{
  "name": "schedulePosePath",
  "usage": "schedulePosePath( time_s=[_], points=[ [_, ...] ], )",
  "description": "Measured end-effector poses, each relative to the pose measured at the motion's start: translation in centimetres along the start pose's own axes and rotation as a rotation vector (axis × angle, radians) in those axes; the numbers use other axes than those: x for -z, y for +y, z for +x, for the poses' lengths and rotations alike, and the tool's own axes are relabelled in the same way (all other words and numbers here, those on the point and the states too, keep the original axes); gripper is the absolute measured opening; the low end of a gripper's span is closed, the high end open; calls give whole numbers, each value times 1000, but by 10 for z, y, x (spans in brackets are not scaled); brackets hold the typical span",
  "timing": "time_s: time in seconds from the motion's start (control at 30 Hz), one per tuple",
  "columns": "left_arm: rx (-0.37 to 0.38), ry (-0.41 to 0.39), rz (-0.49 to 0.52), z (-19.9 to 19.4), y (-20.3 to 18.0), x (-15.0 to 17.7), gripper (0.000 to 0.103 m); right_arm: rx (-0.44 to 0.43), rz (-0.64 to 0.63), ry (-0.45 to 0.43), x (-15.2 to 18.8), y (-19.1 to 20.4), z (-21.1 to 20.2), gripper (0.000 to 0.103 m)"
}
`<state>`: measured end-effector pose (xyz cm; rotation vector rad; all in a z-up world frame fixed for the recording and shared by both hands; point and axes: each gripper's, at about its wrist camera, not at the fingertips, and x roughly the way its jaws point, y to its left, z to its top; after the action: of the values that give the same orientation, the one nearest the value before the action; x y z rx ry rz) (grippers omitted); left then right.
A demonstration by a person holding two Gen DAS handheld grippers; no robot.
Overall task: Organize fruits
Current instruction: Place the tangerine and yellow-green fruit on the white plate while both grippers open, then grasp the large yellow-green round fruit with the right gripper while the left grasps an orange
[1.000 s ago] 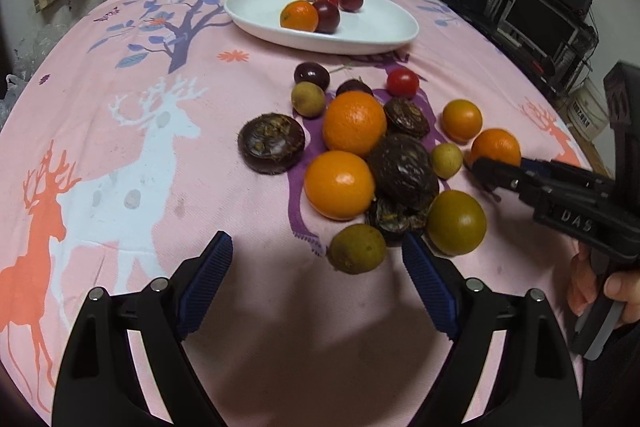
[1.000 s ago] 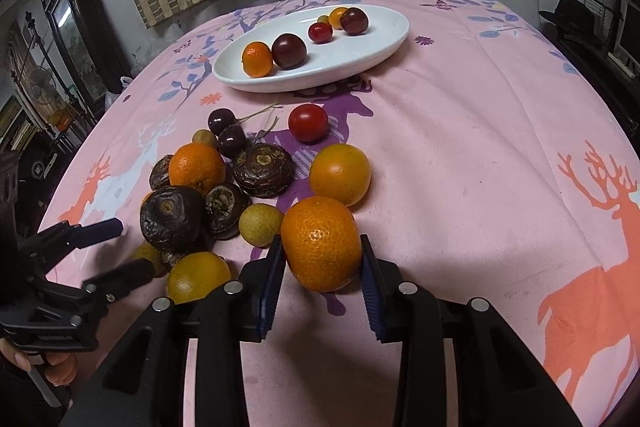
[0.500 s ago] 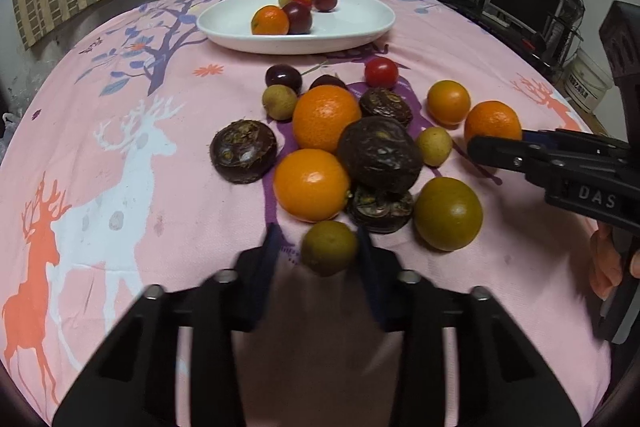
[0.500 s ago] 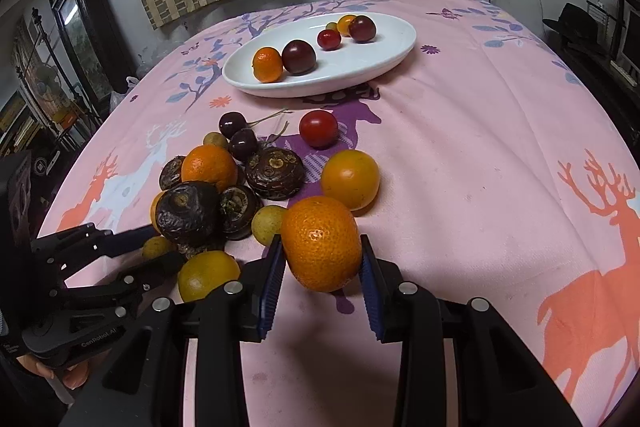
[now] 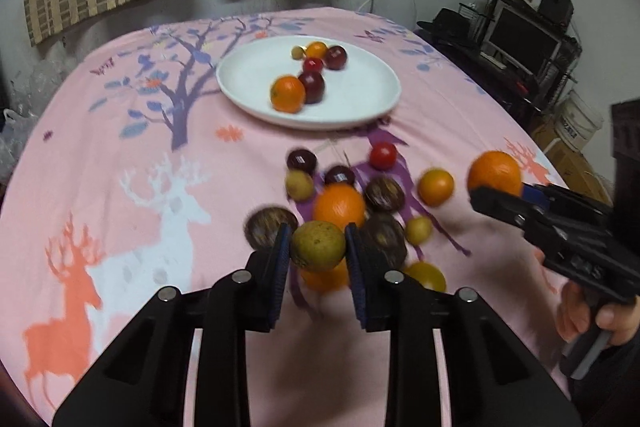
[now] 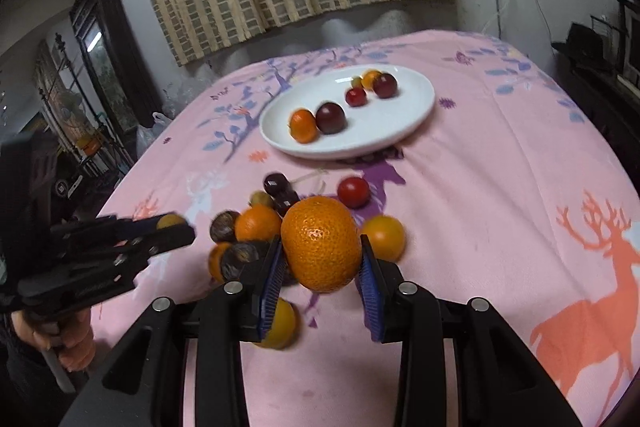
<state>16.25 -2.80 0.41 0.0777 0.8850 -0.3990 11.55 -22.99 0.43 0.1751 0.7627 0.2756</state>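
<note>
fruit pile (image 5: 344, 203) blocks plate (image 5: 372, 107), cloth (image 5: 120, 147) clear

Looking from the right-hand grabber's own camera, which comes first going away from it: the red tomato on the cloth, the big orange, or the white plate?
1. Big orange, clamped between the right gripper pads.
2. Red tomato, on the cloth just beyond.
3. White plate, farthest, toward the curtain.

A small green-brown fruit (image 5: 318, 246) is sitting pinched between two blue pads. A big orange (image 6: 320, 243) is being squeezed the same way. More fruits (image 5: 340, 205) are lying below; some are sitting on the white plate (image 5: 360, 103).
</note>
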Motion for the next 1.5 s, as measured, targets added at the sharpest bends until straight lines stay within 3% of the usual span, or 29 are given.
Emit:
schedulePosePath(
  time_s=[0.23,0.4,0.57,0.6,0.63,0.7,0.87,1.13,1.5],
  points=[
    [-68,-17,-85,42,22,-69,27,14,-84,-34,-50,8,22,37],
    [-106,-38,-140,75,33,-108,27,36,-66,6,-78,-3,71,37],
    [-171,-24,-142,109,35,-126,27,71,-39,63,-89,-18,115,39],
    [-173,-18,-154,115,37,-127,30,68,-30,76,-91,-21,121,38],
    [-178,-15,-164,118,39,-127,44,67,-22,82,-91,-23,126,41],
    [-187,-23,-186,117,40,-125,55,65,10,69,-90,-28,128,45],
    [-178,-36,-151,100,32,-116,61,57,10,54,-82,-29,111,46],
    [-159,-58,-117,53,18,-75,82,30,1,76,-50,-29,68,46],
    [-174,-20,-181,18,27,1,86,-37,-91,177,26,16,23,49]
  ],
)
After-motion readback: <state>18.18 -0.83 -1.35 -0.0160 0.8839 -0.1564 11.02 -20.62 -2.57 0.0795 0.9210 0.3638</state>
